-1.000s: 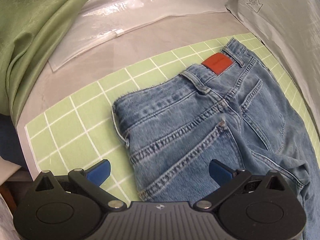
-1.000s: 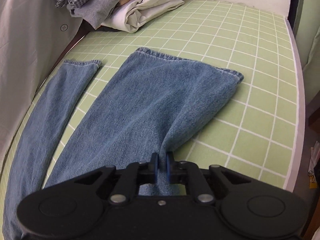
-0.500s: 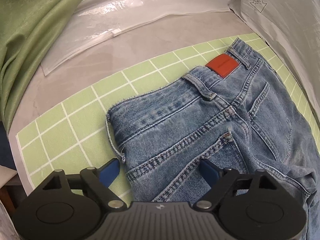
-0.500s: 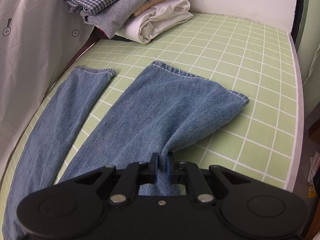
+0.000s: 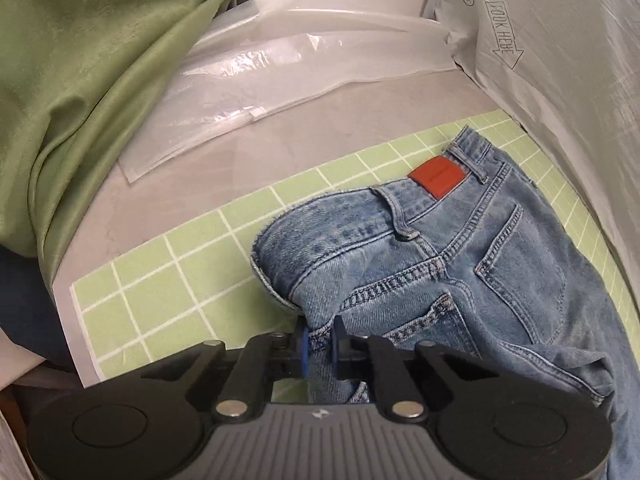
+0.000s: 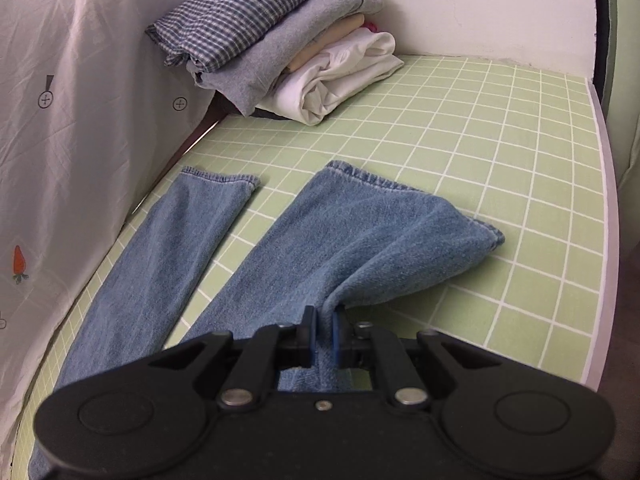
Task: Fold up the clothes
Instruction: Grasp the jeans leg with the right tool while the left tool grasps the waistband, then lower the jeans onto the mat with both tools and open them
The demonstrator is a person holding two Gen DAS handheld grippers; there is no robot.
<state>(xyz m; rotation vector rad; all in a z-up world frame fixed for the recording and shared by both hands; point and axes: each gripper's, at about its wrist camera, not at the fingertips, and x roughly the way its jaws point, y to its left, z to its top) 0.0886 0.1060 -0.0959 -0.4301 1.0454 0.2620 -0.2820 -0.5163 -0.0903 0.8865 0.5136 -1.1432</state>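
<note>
Your left tool (image 5: 319, 344) is clamped on the waist edge of the jeans (image 5: 460, 264), spread on the green grid mat (image 5: 160, 280). Your right tool (image 6: 324, 334) pinches the near leg (image 6: 340, 240); folded clothes (image 6: 280, 52) sit stacked at the far left.

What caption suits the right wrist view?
Right tool pinching a jeans leg on the green grid mat.
</note>
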